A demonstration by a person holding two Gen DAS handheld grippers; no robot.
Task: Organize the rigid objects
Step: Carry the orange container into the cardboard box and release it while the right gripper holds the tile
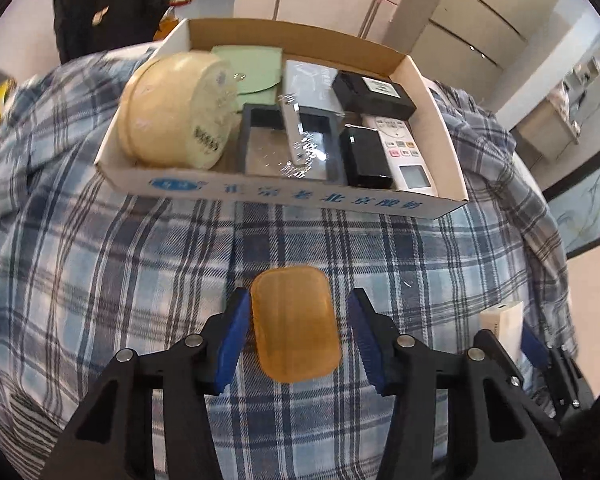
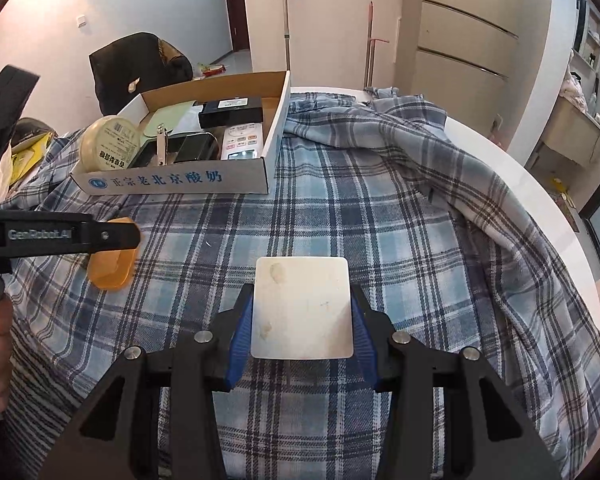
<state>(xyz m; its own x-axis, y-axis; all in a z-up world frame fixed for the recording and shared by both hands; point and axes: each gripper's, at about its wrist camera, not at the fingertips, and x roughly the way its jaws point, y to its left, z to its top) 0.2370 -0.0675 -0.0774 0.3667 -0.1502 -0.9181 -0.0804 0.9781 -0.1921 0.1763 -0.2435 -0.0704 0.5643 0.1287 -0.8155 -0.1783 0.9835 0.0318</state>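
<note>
Blue pads of L gripper (image 1: 296, 332) straddle the amber soap bar (image 1: 295, 325) lying on the plaid cloth (image 1: 100, 280); left pad touches, right pad shows a gap, so jaws half-wide, not clamped yet. R gripper (image 2: 302, 320) is narrow, pinching a white square tile (image 2: 302, 308) w/ both pads. Step looks like pickup, both pieces bound for the cardboard box (image 1: 284, 196). Next: L must finish closing, lift, clear front wall. Box crowded; free room only toward back & over remote (image 1: 404, 152). Cloth btwn grippers & box is bare

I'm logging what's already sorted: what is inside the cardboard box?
Cardboard box holds a round cream tin, green pouch, white remote, black boxes and wrapped items. Anything beneath them is covered.
</note>
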